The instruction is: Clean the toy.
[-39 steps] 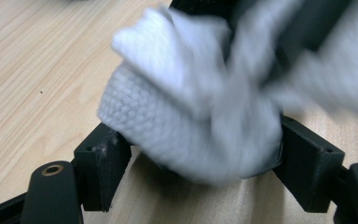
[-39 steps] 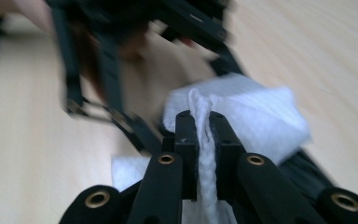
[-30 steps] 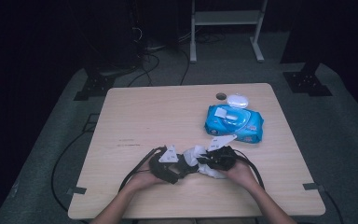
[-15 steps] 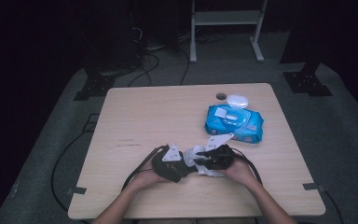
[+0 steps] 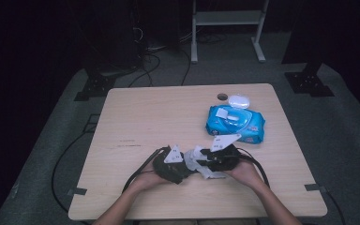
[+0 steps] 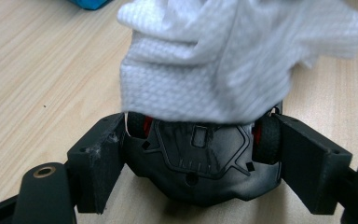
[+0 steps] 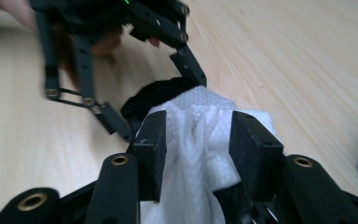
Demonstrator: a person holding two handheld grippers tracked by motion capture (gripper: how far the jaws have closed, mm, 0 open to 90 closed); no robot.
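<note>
While the left gripper (image 6: 196, 158) clamps the black toy car (image 6: 200, 163), the right gripper (image 7: 198, 140), jaws just opening, loosely straddles the white wipe (image 7: 200, 140); wiping seems unfinished.

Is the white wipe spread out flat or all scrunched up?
Scrunched up. The white wipe sits in bunched folds draped over the black toy car held in the left tool, not flat on the table.

The counter (image 6: 37, 60) is pale wood-grain, smooth and matt. The wipe (image 6: 233, 56) is white cloth with an embossed weave. The toy car (image 6: 200, 158) is black plastic, faintly glossy.
</note>
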